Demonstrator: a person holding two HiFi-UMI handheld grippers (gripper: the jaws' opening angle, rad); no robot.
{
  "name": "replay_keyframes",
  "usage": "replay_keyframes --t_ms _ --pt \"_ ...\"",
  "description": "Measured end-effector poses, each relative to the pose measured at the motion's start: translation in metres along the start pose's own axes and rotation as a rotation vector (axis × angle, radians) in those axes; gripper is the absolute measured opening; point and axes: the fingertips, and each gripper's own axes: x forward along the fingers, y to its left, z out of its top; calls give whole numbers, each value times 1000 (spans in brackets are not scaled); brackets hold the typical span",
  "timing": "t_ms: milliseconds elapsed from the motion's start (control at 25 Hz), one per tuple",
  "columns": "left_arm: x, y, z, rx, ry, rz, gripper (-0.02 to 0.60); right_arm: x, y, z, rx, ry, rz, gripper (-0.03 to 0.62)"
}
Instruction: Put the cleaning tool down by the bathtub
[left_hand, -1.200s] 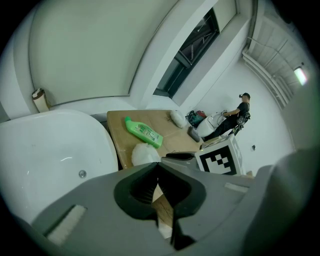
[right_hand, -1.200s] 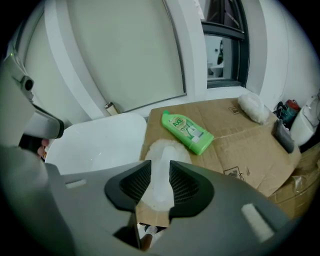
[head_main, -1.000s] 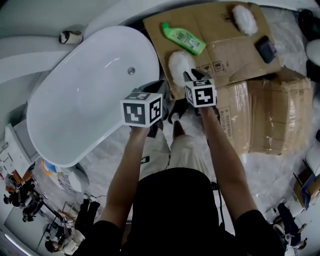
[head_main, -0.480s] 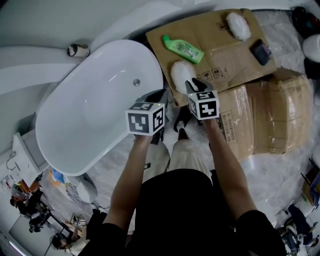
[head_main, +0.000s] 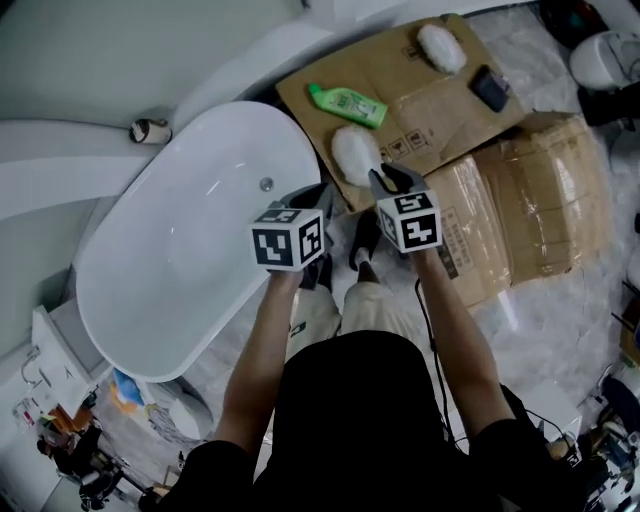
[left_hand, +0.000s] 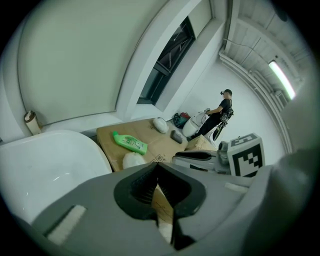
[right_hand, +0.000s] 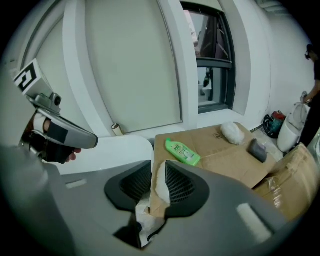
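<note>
A white fluffy cleaning pad (head_main: 355, 155) lies on the flattened cardboard (head_main: 440, 110) next to the white bathtub (head_main: 180, 250). My right gripper (head_main: 385, 178) hovers just short of the pad, jaws together and empty. In the right gripper view the pad (right_hand: 160, 186) shows through the thin slit of that gripper (right_hand: 158, 170). My left gripper (head_main: 305, 200) hangs over the tub's near end, also shut and empty. In the left gripper view the pad (left_hand: 134, 160) lies beyond that gripper (left_hand: 158, 172).
A green bottle (head_main: 347, 103), a second white pad (head_main: 440, 47) and a black sponge (head_main: 490, 88) lie on the cardboard. A wrapped cardboard box (head_main: 530, 200) stands at the right. A small roll (head_main: 148, 130) sits behind the tub. A person (left_hand: 220, 112) stands far off.
The head view has swung, so the tub and cardboard sit lower and further left in it. Both grippers keep nearly the same place relative to the pad.
</note>
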Motion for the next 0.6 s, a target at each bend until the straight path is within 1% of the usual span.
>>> replay_keyframes --t_ms 200,400,600 --pt "-26 -13 9 54 -26 -50 0 -42 20 12 -4 -62 -48 95" --pt "-56 -25 16 120 -62 -93 0 -80 47 14 -33 -102 -88 95" --pt "-87 -35 20 156 -121 -141 0 -111 75 14 -49 -138 -113 95"
